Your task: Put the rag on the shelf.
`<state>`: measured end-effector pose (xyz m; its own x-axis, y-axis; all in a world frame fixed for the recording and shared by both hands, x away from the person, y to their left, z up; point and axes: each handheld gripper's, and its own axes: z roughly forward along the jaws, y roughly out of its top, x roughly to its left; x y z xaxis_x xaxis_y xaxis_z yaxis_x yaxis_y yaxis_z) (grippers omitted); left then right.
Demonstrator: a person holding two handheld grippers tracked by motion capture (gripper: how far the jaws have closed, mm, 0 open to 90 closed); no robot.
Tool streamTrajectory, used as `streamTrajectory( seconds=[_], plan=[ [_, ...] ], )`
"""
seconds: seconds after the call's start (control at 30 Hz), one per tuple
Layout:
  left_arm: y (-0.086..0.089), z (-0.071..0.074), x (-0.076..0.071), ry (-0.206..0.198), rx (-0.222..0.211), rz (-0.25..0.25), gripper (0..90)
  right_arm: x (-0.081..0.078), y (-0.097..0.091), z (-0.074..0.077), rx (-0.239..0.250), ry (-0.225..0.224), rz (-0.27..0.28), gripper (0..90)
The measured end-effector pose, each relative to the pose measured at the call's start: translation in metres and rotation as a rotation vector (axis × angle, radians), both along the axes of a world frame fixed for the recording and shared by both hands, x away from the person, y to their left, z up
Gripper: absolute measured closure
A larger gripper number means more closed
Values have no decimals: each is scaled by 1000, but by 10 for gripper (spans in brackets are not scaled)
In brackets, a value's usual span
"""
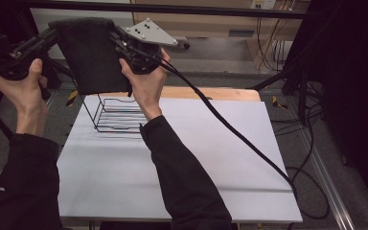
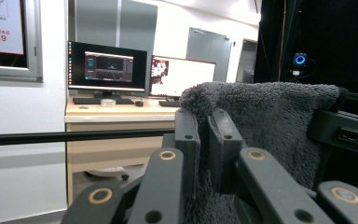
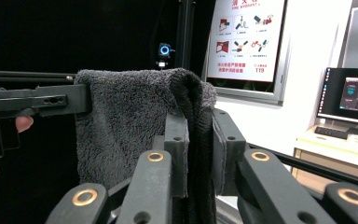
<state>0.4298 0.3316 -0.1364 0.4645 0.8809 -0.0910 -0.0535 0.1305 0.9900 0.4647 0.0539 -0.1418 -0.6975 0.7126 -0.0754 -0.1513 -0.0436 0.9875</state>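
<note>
Overhead, wall poster numbered, seemingly, "119"; towel unmarked.

Around you: white-topped table with a wood edge at its far side, grey floor strewn with black cables, wooden desk bearing two lit monitors, red-and-white poster on the white wall, dark curtains beyond.

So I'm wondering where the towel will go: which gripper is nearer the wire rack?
Right. The right gripper holds the towel corner up almost over the wire rack; the left gripper holds the other corner out past the rack's left end.
</note>
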Motion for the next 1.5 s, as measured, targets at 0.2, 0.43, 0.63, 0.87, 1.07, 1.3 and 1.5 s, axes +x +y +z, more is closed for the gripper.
streamTrajectory(
  seconds=[0.2, 0.43, 0.63, 0.87, 1.07, 1.3, 1.5],
  plan=[
    [3, 11, 9, 2, -11, 11, 831, 10, 5, 8, 9, -1, 6, 792],
    [2, 19, 25, 2, -31, 14, 831, 22, 6, 19, 18, -6, -2, 792],
    [-4, 19, 43, 9, -21, 31, 831, 34, 4, 19, 15, 3, -20, 792],
    [-7, 10, 60, 16, -27, 31, 830, 47, 1, 15, 10, 26, -30, 792],
    [-6, -5, 69, 35, -11, 33, 830, 59, 2, 6, -31, 41, -45, 792],
    [2, -19, 72, 52, 11, 40, 830, 64, 7, -9, -44, 70, -25, 792],
    [13, -28, 72, 61, 27, 51, 831, 64, 15, -16, -35, 105, 13, 792]
  ],
)
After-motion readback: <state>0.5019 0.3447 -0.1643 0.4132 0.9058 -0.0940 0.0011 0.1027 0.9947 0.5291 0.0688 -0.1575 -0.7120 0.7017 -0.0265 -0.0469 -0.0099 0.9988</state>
